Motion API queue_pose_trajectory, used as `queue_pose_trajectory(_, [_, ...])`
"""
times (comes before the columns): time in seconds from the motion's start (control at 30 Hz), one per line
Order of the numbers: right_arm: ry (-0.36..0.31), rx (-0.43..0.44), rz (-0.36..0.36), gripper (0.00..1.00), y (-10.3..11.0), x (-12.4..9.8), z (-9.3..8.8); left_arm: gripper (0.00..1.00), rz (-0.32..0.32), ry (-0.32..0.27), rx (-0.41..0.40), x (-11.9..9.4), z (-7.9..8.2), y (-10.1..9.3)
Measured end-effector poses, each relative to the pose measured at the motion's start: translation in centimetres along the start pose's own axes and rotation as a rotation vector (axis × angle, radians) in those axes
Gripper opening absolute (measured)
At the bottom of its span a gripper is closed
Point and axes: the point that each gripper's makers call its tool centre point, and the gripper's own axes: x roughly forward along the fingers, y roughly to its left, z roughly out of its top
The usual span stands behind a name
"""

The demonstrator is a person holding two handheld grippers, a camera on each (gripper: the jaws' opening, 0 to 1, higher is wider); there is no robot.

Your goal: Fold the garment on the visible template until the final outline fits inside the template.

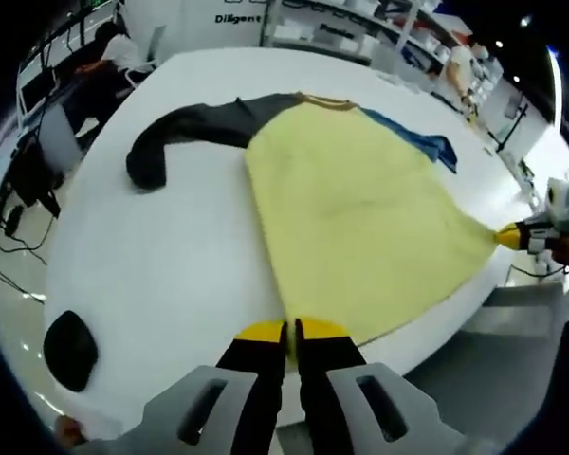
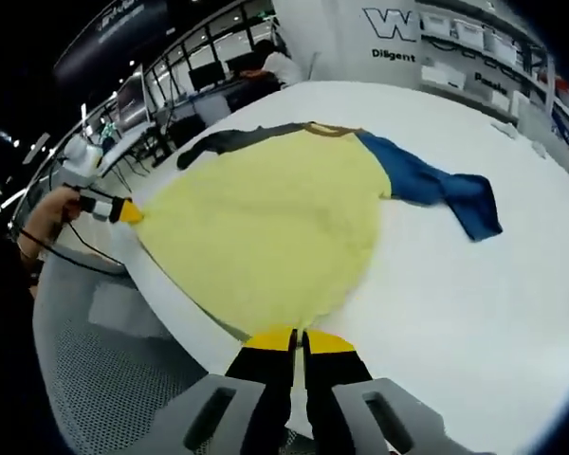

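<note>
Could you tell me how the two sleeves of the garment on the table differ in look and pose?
The dark sleeve is charcoal grey, while the blue sleeve is bright blue. The dark sleeve curves round so its cuff hooks back, whereas the blue sleeve runs out straighter, ending in a crumpled cuff. They lie on opposite sides of the yellow body. Both rest flat on the white table, joined to that body near the collar.

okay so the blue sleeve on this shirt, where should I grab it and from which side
Judging by how it lies, grip the blue sleeve at its free cuff end, coming in from the bare table beyond it. The sleeve lies flat, angled away from the yellow body, and the cuff is its loose outer edge. Both grippers are now shut on the hem corners.
</note>
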Motion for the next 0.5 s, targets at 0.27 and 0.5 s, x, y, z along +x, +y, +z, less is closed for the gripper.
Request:
queue_pose_trajectory(0.27, [0.108, -0.005, -0.029, 0.0, -0.4, 1.7, -3.4, 0.04, 0.013, 0.053, 0.016, 0.6, -1.8, 0.2])
queue_pose_trajectory(0.5, [0.12, -0.04, -0.03, 0.0, -0.5, 2.1, -3.6, 0.04, 0.05, 0.061, 0.018, 0.8, -2.7, 0.7])
